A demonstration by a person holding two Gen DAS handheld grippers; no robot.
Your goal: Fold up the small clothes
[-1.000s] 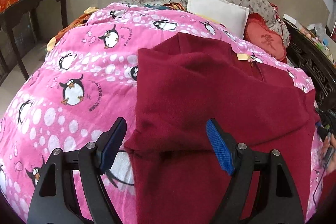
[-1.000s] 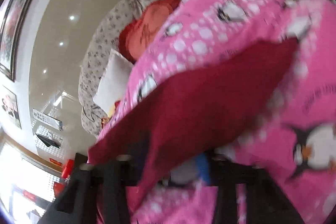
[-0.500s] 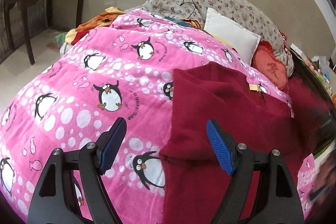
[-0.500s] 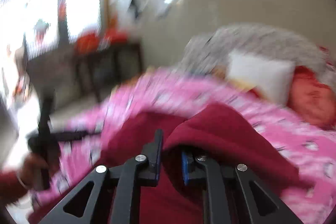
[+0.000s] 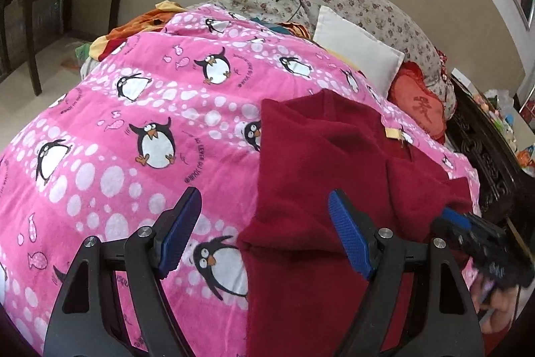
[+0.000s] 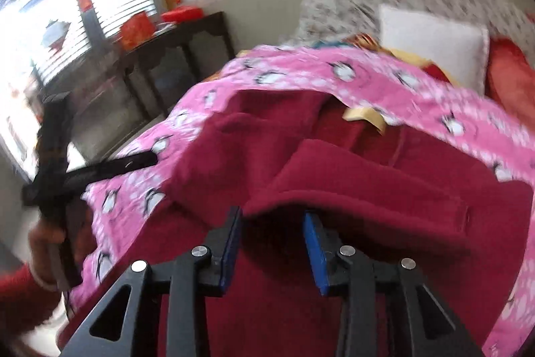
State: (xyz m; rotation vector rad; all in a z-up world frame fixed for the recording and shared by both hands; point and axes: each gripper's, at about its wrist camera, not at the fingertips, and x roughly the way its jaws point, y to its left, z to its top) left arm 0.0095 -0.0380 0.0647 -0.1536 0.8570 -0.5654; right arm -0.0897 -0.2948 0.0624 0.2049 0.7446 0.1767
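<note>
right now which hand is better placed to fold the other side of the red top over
Left, probably. Its tongs are wide open over the red top, at its unfolded edge on the pink blanket. The right tongs are opening, with the flap they just laid over lying above them.

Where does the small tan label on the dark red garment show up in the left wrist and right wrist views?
Left wrist: the tan label sits right of centre, at the dark red garment's far edge against the pink penguin blanket.
Right wrist: the label is centre-right in the upper half, blurred.
Shared landmark: the white pillow beyond the blanket.
</note>
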